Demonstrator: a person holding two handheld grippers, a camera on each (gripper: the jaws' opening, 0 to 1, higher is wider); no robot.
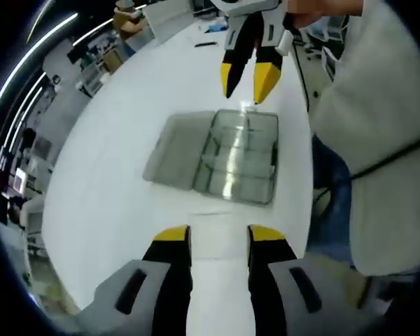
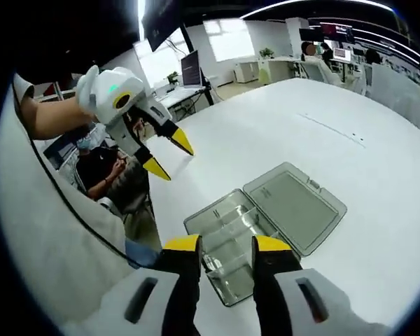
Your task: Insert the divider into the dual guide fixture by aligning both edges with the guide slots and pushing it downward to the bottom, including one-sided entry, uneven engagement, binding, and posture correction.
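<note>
A clear plastic box [image 1: 235, 199] lies open on the white table [image 1: 112, 210], its flat lid [image 1: 176, 150] folded out beside it. Clear dividers [image 1: 246, 140] stand inside it, crossing; I cannot make out how they sit in their slots. My left gripper [image 1: 219, 235] hovers open, short of the box, with nothing between its yellow tips. Beyond the box hangs my right gripper [image 1: 246, 85], open and empty. In the right gripper view, the right gripper [image 2: 227, 245] hangs over the box [image 2: 211, 213], whose lid [image 2: 294, 206] lies to the right. The left gripper [image 2: 169, 155] is raised at upper left, open.
A person in a white top [image 1: 364, 126] and jeans stands at the table's edge, close to the box. Another person [image 2: 101, 168] sits beyond the table edge. Small dark items [image 1: 204, 43] lie at the far end. Desks and monitors [image 2: 190, 68] stand further back.
</note>
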